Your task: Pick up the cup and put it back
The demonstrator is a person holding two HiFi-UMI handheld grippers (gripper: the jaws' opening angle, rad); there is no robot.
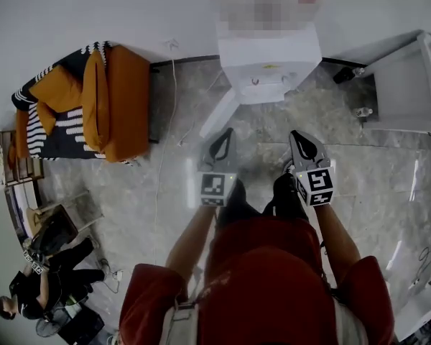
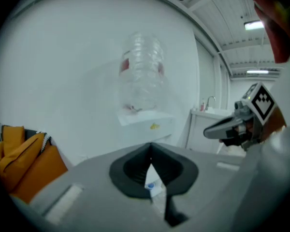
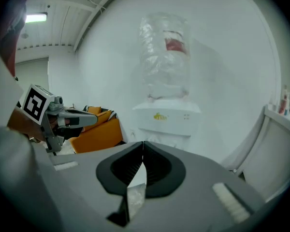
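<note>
Red-shirted person [image 1: 273, 286] holds 2 grippers: left gripper [image 1: 222, 146] and right gripper [image 1: 304, 149], both closed, empty, facing water dispenser [image 1: 269, 56].

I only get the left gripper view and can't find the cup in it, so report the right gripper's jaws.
Observer: In the right gripper view, the right gripper has its jaws together with nothing between them.
Operator: Now place both grippers for me from the head view.
Observer: The left gripper and the right one hang side by side above the grey floor. Their jaws point toward the white water dispenser.
Operator: Check every view for the cup.
Observer: No cup shows in any view. The head view does show a person in dark clothes, low by the floor at the lower left.
</note>
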